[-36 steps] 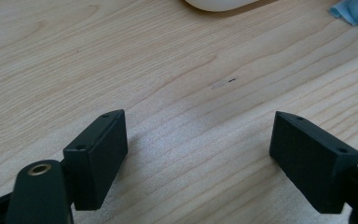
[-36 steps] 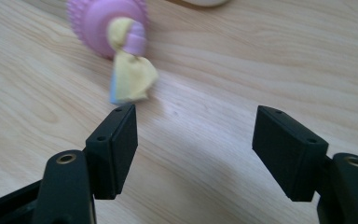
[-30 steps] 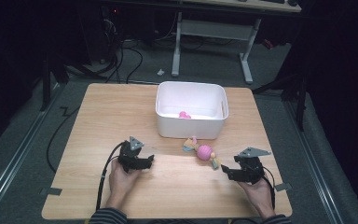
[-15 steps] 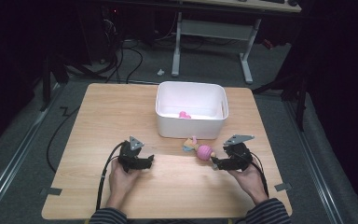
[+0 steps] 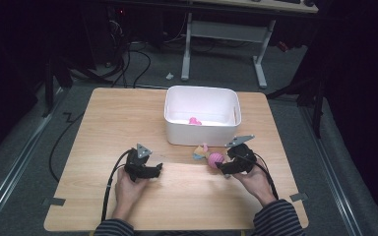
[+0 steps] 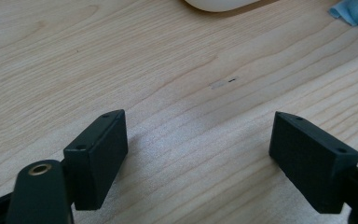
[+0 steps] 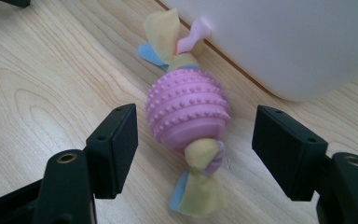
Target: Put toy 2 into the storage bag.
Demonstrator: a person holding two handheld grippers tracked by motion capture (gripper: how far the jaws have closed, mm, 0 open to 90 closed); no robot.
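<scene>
On the light wooden counter (image 5: 103, 128), high view: white rectangular plastic tub (image 5: 203, 115) toward the far edge, at mid-width, a small pink item (image 5: 194, 120) inside it. Pink knobbed rubber ball toy with pastel cloth tails (image 5: 213, 158) lies just before the tub's near wall. Right claw (image 5: 225, 166) sits at the toy's right side, toward the near right corner; left claw (image 5: 153, 171) rests left of centre, nearer the near edge, well apart from the toy.

Left gripper view: left claw (image 6: 198, 154) open, bare counter (image 6: 121, 56) between its jaws; tub base (image 6: 223, 4) and a blue cloth scrap (image 6: 356, 11) at the top.

Right gripper view: right claw (image 7: 195, 140) open, jaws on either side of the toy (image 7: 189, 114), pads not touching it; toy's far tails meet the tub wall (image 7: 298, 42).
</scene>
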